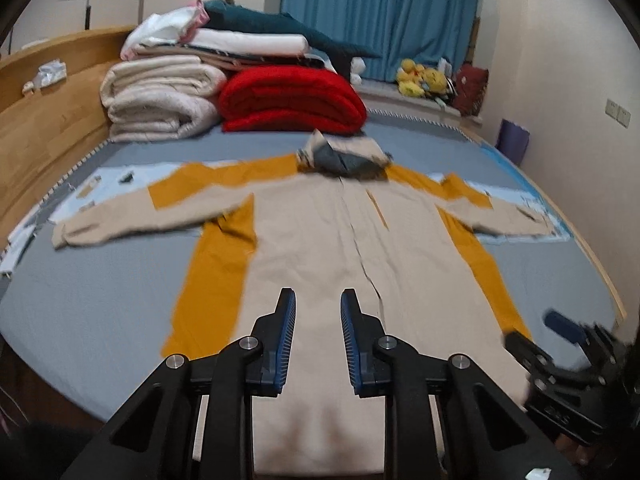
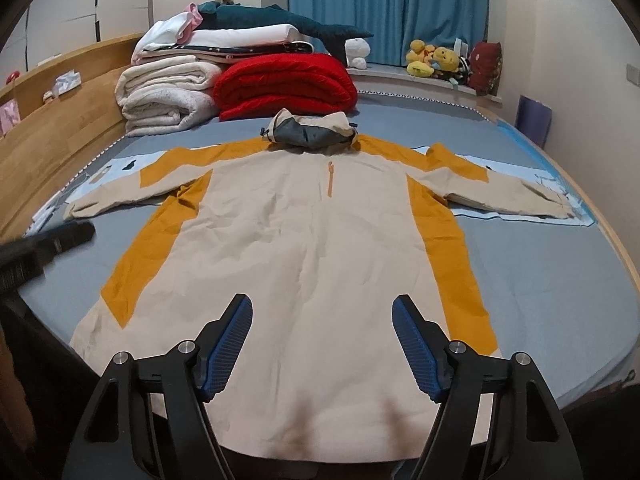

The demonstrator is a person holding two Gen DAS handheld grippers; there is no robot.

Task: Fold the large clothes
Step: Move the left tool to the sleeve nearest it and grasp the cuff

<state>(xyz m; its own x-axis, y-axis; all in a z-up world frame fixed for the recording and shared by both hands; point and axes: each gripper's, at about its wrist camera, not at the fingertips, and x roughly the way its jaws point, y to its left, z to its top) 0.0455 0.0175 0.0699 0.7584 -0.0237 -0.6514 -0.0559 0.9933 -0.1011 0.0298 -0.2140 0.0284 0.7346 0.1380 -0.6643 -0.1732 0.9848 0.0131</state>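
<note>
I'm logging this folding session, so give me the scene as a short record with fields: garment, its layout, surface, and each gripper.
garment: beige and mustard hooded jacket
layout: flat, front up, both sleeves spread out
surface: grey bed sheet
behind: red blanket, folded white bedding
left gripper: narrow gap, empty, above the hem
right gripper: wide open, empty

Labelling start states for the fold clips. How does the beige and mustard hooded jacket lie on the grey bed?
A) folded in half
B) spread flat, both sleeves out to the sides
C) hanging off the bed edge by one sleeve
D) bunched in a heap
B: the beige and mustard hooded jacket lies flat on the grey bed, one sleeve stretched to each side and the hood at the far end.
</note>
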